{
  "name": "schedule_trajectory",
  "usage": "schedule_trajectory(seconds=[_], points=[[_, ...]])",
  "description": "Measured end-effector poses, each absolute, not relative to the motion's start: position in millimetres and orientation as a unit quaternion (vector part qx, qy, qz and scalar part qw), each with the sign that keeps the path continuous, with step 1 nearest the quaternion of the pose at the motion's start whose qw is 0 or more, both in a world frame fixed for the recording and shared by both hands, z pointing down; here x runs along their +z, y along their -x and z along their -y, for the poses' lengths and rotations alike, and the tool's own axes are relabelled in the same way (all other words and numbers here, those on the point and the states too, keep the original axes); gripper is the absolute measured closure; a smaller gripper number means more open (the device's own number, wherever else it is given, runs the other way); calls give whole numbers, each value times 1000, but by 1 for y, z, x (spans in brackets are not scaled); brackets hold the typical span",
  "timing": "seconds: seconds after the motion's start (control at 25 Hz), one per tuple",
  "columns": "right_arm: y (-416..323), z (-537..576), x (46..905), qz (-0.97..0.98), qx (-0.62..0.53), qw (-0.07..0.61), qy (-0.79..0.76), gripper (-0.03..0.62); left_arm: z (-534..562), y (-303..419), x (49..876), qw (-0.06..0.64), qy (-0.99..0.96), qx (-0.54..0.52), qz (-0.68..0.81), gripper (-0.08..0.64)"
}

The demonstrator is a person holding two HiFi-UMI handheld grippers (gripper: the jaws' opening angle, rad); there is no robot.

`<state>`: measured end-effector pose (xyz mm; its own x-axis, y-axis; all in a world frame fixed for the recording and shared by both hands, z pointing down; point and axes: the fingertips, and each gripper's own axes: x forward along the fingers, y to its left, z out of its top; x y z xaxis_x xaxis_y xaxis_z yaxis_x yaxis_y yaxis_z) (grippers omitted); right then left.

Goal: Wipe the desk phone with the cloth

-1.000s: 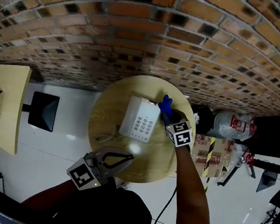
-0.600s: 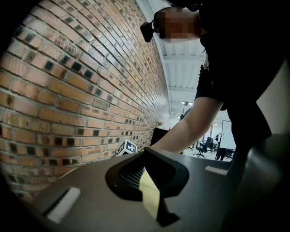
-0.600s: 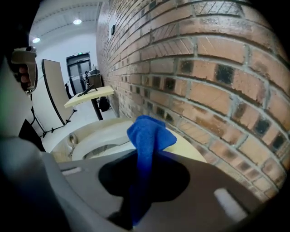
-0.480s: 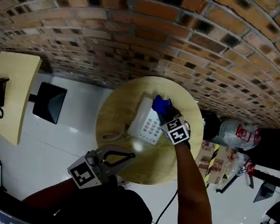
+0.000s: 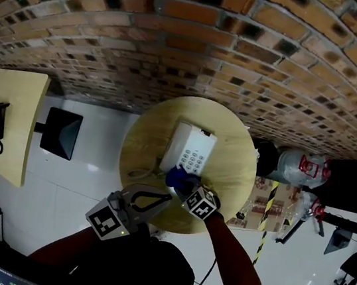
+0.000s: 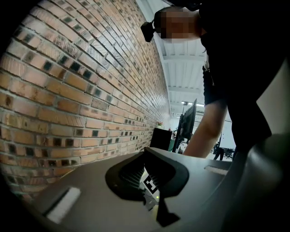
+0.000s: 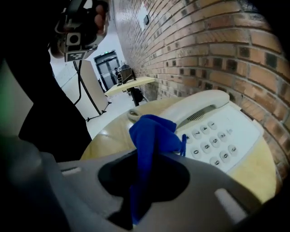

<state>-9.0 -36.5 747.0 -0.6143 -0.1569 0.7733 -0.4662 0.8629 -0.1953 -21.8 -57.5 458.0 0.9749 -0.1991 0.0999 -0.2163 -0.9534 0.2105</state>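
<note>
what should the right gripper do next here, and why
Probably sweep the right gripper forward along the desk phone toward the brick wall: its jaws are shut on the blue cloth, which sits at the phone's near end, with keypad and handset lying ahead.

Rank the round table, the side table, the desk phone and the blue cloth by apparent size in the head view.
1. round table, largest
2. side table
3. desk phone
4. blue cloth, smallest, partly hidden in the right claw
</note>
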Motion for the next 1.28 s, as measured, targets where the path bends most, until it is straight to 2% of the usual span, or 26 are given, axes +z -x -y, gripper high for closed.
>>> schedule_trajectory(seconds=[0.12,0.32,0.48,0.6,0.88,1.04,1.2,1.28], points=[[5,51,730,885,194,370,-203,534,57,24,459,125,-985,40,113,571],[-19,154,680,892,173,308,-283,534,58,31,460,136,-982,38,127,571],[-26,236,668,886,157,303,-314,534,61,42,462,143,-978,43,142,571],[-12,256,676,884,154,322,-301,532,65,51,463,148,-977,39,152,571],[47,187,684,905,143,321,-239,532,76,60,470,156,-974,39,160,571],[74,115,708,907,145,353,-177,532,74,52,470,142,-978,41,146,571],[78,60,735,900,180,368,-148,532,71,41,470,142,-980,40,134,571],[65,53,736,897,201,355,-173,532,67,35,469,118,-985,46,118,571]])
